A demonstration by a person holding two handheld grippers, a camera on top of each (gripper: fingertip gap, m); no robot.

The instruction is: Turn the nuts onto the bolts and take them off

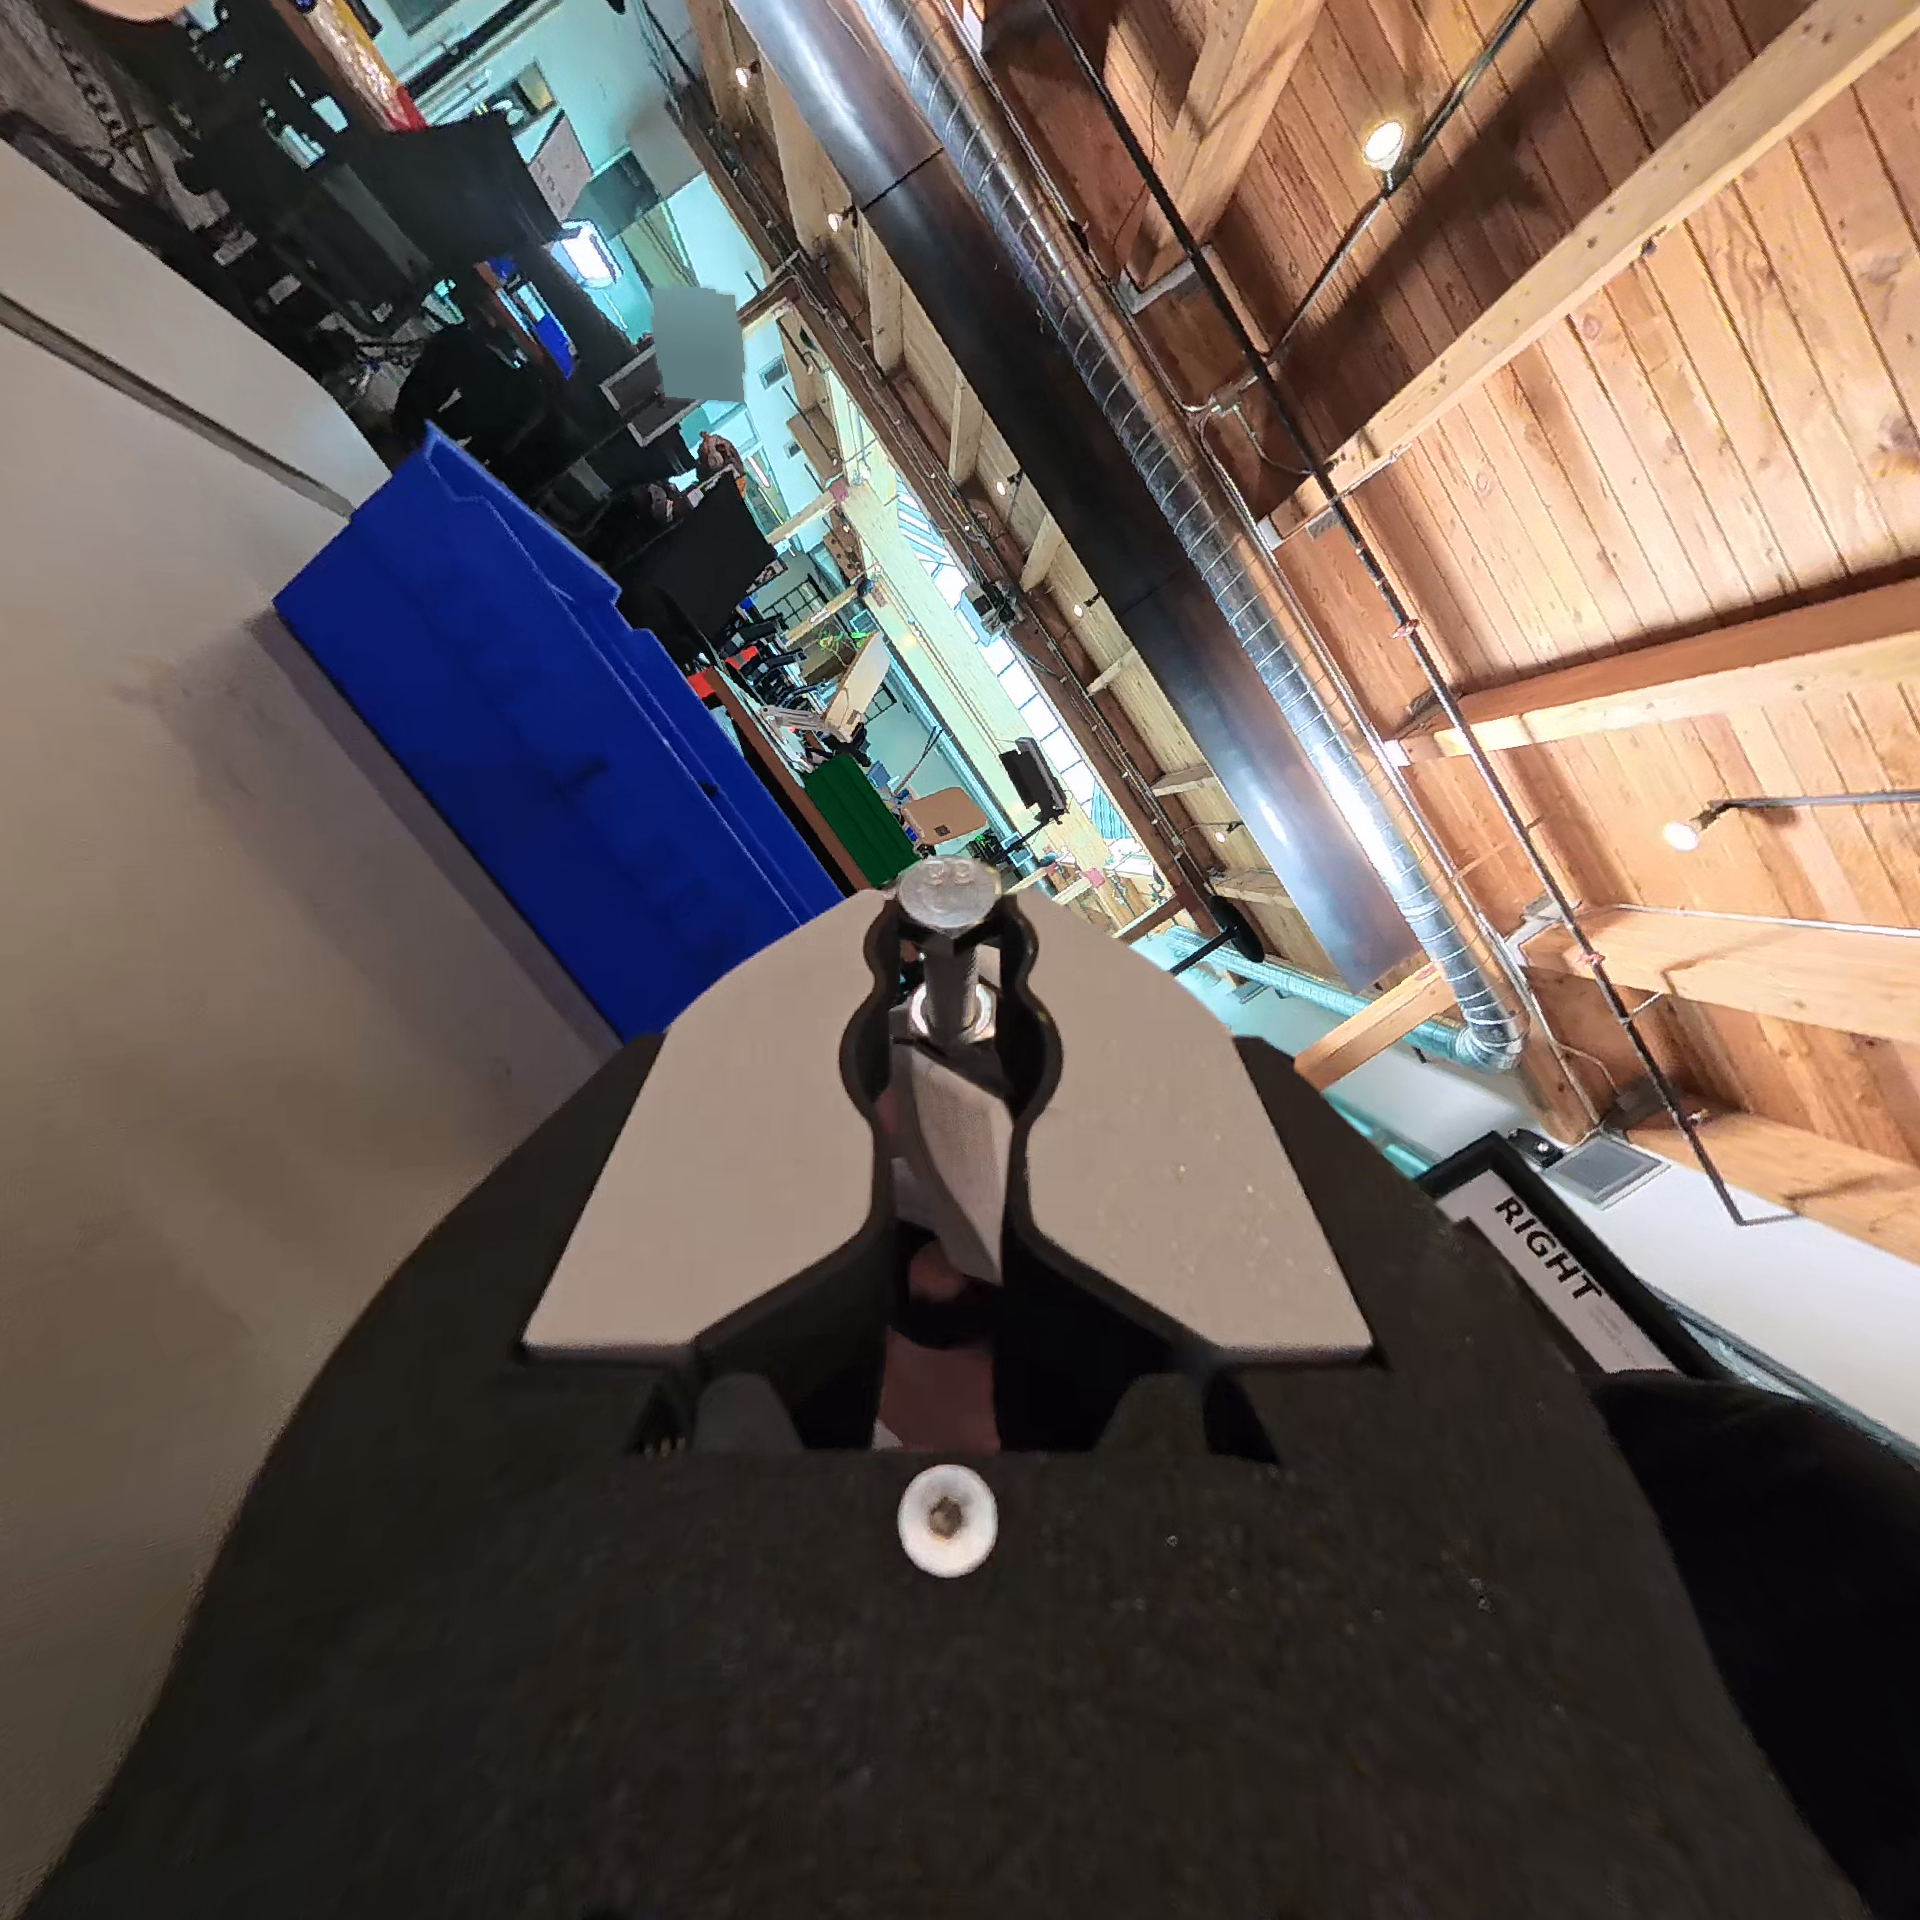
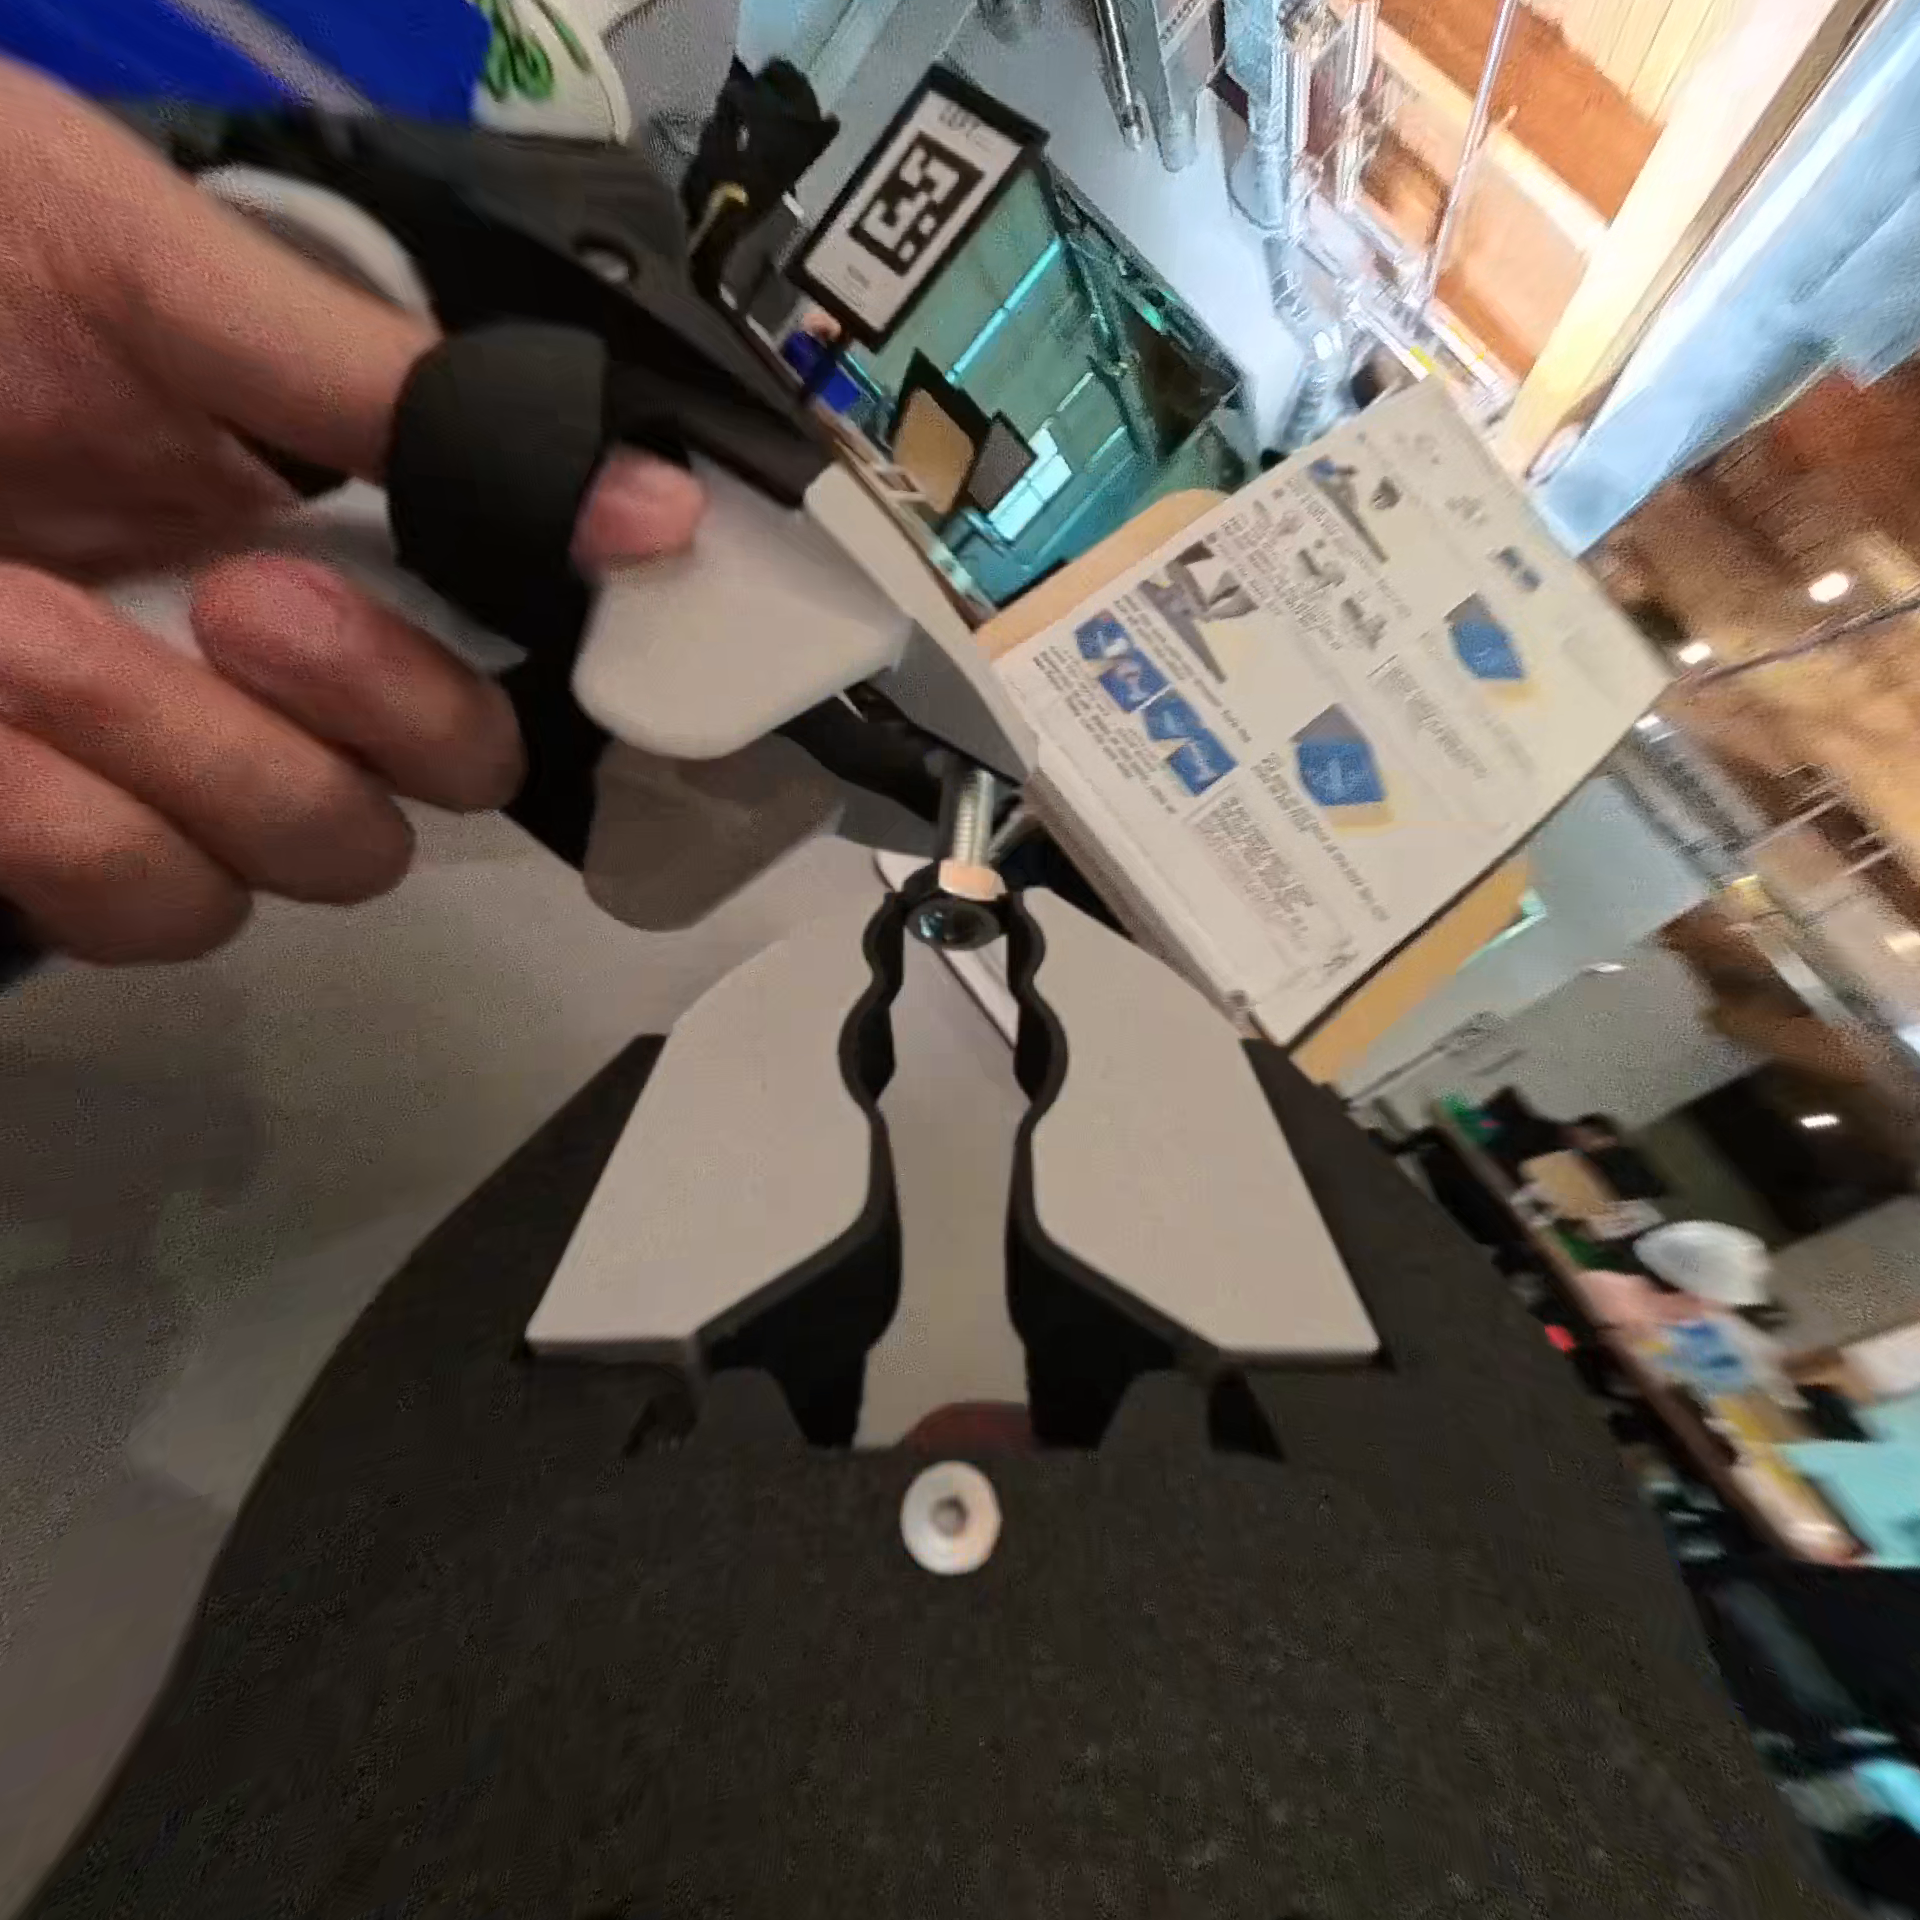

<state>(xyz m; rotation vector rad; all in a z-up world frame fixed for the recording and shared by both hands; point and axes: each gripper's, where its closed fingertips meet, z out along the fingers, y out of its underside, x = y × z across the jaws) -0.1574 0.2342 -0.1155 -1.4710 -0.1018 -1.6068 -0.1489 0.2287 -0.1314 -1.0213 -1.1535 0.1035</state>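
Wooden ceiling boards (image 1: 1558, 436) and a long metal duct (image 1: 1143, 416) fill the left wrist view, with a blue bin (image 1: 540, 748) standing on a pale tabletop (image 1: 156, 831) of a busy workshop. Held aloft above it, the left gripper (image 1: 948, 940) pinches a steel bolt (image 1: 951, 896) just under its head, jaws pressed tight against the shank, which runs back toward the camera.

In the right wrist view, the right gripper (image 2: 951, 920) closes its tips on a nut (image 2: 948, 923) at the free end of that same bolt (image 2: 971, 805), the threaded shank rising from it into the left gripper (image 2: 935, 727), which a person's hand (image 2: 208, 582) squeezes by its handle. A printed cardboard box (image 2: 1340, 707) and a black-and-white marker tag (image 2: 914, 208) sit behind. The background there is smeared, which suggests the tool is in motion.

How far the nut is threaded on cannot be read from either view; it appears to sit at the very end of the thread.

The risk from here, as a judgement: the two tools meet at an angle in mid-air, so a twist with the nut tilted against the thread could cross-thread or jam it. If the nut is on its last turns coming off, a slack pinch would let it drop to the table. A hard turn could also rotate the bolt inside the left grip, since only smooth pads hold the round shank.
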